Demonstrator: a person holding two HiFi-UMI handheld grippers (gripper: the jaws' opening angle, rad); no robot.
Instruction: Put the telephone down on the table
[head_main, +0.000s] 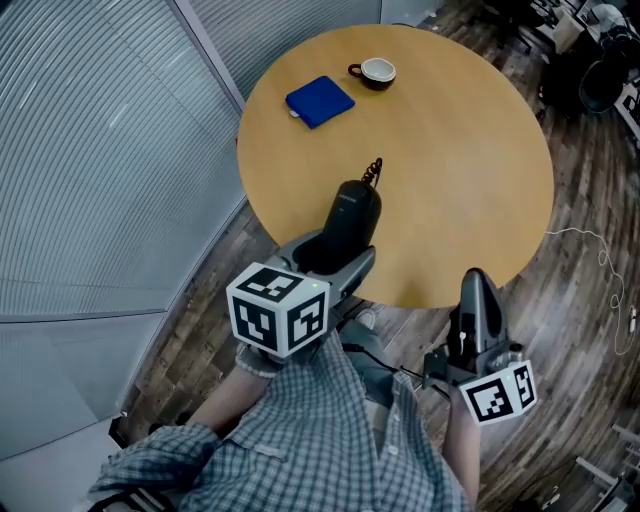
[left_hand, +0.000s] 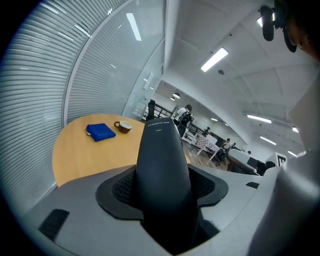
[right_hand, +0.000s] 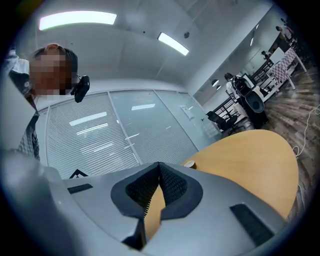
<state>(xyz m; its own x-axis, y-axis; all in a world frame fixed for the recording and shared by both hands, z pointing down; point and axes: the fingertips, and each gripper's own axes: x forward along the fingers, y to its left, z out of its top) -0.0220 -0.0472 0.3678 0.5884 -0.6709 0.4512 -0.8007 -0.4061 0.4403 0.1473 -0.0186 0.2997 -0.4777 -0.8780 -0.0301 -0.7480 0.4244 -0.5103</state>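
- Above the table's (head_main: 470, 150) near edge, in the head view, the left gripper (head_main: 338, 262) holds the one telephone (head_main: 352, 215), seemingly not yet resting. One cup (head_main: 376, 72) and one blue pad (head_main: 319, 101) lie at the far side.
- In the left gripper view, the jaws clamp the telephone. I judge this the carrying step; next comes lowering onto bare wood, then releasing.
- In the right gripper view, the right gripper (right_hand: 159, 172) has its jaw tips together and holds nothing.

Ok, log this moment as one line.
left tongs: shut on telephone handset, held above near edge of round table | right tongs: shut, empty, off table | handset: not set down
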